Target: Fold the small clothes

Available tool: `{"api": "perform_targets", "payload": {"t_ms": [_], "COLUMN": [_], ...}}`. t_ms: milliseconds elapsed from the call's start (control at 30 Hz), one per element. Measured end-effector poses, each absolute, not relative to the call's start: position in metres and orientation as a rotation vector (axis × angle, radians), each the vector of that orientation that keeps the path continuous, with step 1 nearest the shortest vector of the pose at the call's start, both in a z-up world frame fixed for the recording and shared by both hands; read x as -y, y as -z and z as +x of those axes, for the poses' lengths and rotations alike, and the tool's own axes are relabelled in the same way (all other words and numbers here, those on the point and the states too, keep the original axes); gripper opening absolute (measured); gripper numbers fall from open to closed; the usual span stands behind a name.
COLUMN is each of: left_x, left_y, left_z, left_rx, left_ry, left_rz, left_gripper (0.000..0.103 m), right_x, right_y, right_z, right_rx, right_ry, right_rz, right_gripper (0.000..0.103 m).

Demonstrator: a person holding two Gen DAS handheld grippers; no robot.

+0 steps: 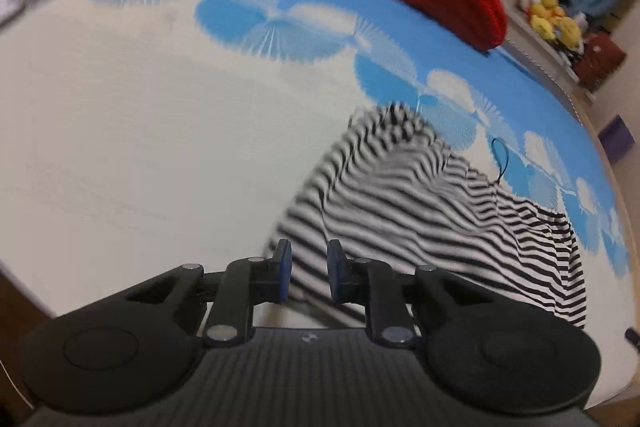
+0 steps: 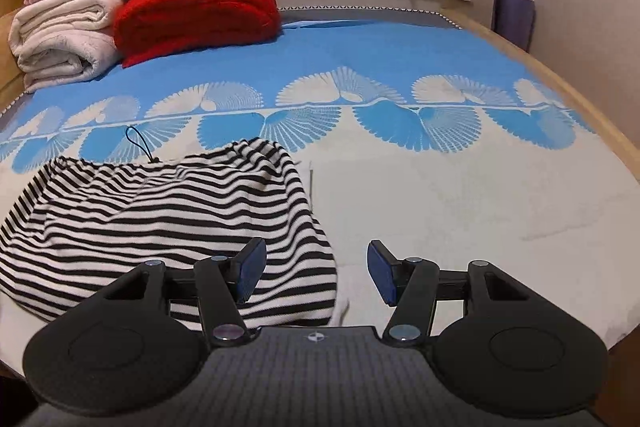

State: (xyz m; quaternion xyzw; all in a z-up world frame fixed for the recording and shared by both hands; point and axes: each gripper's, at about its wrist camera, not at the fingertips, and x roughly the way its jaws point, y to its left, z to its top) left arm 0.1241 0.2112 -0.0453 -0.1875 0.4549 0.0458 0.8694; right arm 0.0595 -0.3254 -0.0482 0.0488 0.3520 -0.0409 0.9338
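Lying rumpled on the bed (image 2: 460,211), striped garment (image 2: 160,223) awaits folding; left gripper (image 1: 308,273) jaws narrow, right gripper (image 2: 318,273) jaws wide, both empty.

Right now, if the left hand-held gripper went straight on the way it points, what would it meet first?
Most likely the striped garment: the left hand-held gripper points down at its near edge, with striped cloth showing between the fingers. Nothing is gripped as far as the blurred view shows. Depth is unclear.

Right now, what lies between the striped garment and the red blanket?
Only bare bedspread, blue with white fan patterns, plus a thin black cord loop beside the striped garment. The right wrist view shows it, red blanket behind.
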Motion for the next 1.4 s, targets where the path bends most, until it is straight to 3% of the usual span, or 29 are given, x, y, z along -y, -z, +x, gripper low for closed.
{"api": "perform_targets", "payload": {"t_ms": [200, 333, 400, 500, 667, 767, 833, 1267, 1400], "left_x": [-0.222, -0.231, -0.234, -0.239, -0.232, -0.226, -0.222, -0.176, -0.110], "left_y": [0.086, 0.099, 0.104, 0.117, 0.122, 0.120, 0.118, 0.031, -0.023], "left_z": [0.131, 0.142, 0.148, 0.152, 0.159, 0.161, 0.161, 0.153, 0.166], "left_rx": [-1.054, -1.086, -1.104, -1.132, -1.133, -1.118, -1.108, -0.920, -0.842], "left_ry": [-0.189, -0.230, -0.257, -0.293, -0.301, -0.313, -0.314, -0.221, -0.089], "left_rz": [-0.600, -0.665, -0.672, -0.712, -0.690, -0.660, -0.650, -0.549, -0.486], "left_gripper": [0.026, 0.041, 0.041, 0.051, 0.052, 0.045, 0.006, 0.003, 0.002], "right_x": [0.336, 0.342, 0.343, 0.342, 0.337, 0.339, 0.343, 0.390, 0.406], "right_y": [0.055, 0.059, 0.059, 0.059, 0.066, 0.069, 0.071, 0.088, 0.087], "right_z": [0.055, 0.055, 0.056, 0.057, 0.063, 0.066, 0.068, 0.080, 0.082], "right_rx": [-0.738, -0.749, -0.748, -0.749, -0.770, -0.788, -0.798, -0.911, -0.906], "right_ry": [0.099, 0.108, 0.104, 0.097, 0.083, 0.080, 0.087, 0.229, 0.268], "right_rz": [0.100, 0.115, 0.122, 0.131, 0.121, 0.108, 0.113, 0.290, 0.348], "right_gripper": [0.058, 0.058, 0.058, 0.058, 0.058, 0.058, 0.058, 0.058, 0.057]}}
